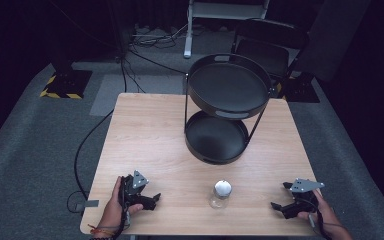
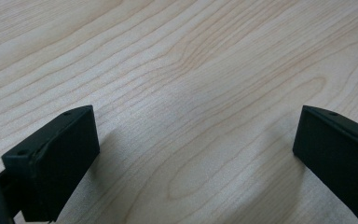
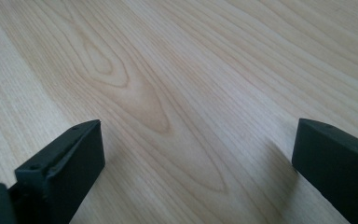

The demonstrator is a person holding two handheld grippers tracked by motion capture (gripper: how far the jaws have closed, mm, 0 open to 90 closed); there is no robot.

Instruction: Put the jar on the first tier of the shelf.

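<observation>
A small clear glass jar [image 1: 221,194] with a silver lid stands upright near the table's front edge, between my two grippers. My left gripper [image 1: 152,199] rests on the wood at the front left, held by a hand, its jaws wide apart. In the left gripper view the left gripper [image 2: 196,154] has nothing but bare wood between its black jaws. My right gripper [image 1: 279,200] lies at the front right, also held by a hand. In its own view the right gripper [image 3: 198,158] stands open over empty wood grain.
A black two-tier round tray stand [image 1: 228,107] sits at the back middle of the wooden table [image 1: 145,140], both tiers empty. Cables run on the grey floor left of the table. A dark chair [image 1: 265,45] stands behind the stand.
</observation>
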